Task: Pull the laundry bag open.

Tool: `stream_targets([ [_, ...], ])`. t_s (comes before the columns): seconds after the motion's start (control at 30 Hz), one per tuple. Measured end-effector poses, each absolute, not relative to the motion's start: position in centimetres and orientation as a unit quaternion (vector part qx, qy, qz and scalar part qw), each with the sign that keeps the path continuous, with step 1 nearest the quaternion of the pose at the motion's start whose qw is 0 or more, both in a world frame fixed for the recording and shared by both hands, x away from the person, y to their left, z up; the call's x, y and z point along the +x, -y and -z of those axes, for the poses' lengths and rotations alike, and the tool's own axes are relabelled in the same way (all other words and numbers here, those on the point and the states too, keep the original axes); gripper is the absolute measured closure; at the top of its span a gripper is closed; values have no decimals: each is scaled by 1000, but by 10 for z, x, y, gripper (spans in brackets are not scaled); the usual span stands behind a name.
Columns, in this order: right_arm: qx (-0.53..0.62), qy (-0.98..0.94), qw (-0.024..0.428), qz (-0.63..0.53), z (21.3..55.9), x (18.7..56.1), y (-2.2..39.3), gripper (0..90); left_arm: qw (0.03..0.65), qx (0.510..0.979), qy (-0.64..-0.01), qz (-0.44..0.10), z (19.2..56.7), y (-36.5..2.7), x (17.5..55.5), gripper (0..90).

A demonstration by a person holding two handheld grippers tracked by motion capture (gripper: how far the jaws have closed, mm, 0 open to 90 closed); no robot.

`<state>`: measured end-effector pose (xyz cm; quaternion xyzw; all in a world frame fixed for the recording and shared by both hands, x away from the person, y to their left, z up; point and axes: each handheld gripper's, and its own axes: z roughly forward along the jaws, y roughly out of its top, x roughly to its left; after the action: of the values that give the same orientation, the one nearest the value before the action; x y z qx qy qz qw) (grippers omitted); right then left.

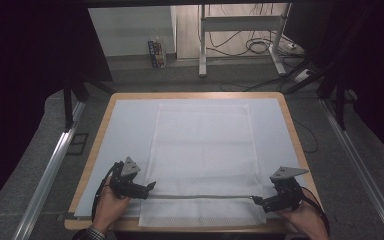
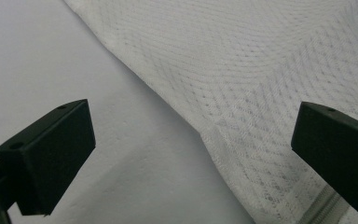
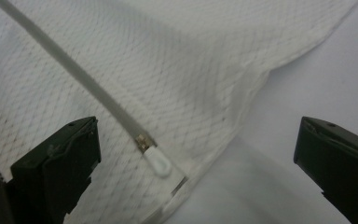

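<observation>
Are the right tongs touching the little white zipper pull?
Apart. In the right gripper view, the zipper pull lies on the mesh bag between the open right tongs, clear of both jaws.

A pale grey mat (image 1: 130, 125) covers the wooden-edged table (image 1: 294, 135) in the middle of the high view. Grey carpet (image 1: 40, 165) surrounds it. Silver metal rails (image 1: 50, 170) run down the lower left and another (image 1: 365, 175) down the lower right. At top centre stands a white metal desk frame (image 1: 240, 25) with black cables (image 1: 257, 46) coiled on the floor beneath it. A small blue-labelled carton (image 1: 156, 54) sits against the white wall (image 1: 130, 27), upper left of centre.
</observation>
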<state>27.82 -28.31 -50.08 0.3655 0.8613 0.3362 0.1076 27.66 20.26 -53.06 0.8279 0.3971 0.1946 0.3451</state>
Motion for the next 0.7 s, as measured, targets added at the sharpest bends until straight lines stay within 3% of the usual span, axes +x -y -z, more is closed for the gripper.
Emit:
stream_targets([
  [0.27,362,-873,129,-299,508,268,281,148,333,834,-391,-201,532,-199,277,0],
  [0.5,338,-892,131,-269,517,264,270,142,331,836,-388,-202,532,-198,276,0],
  [0.7,342,-891,129,-271,515,258,270,225,330,838,-386,-201,533,-197,277,0],
])
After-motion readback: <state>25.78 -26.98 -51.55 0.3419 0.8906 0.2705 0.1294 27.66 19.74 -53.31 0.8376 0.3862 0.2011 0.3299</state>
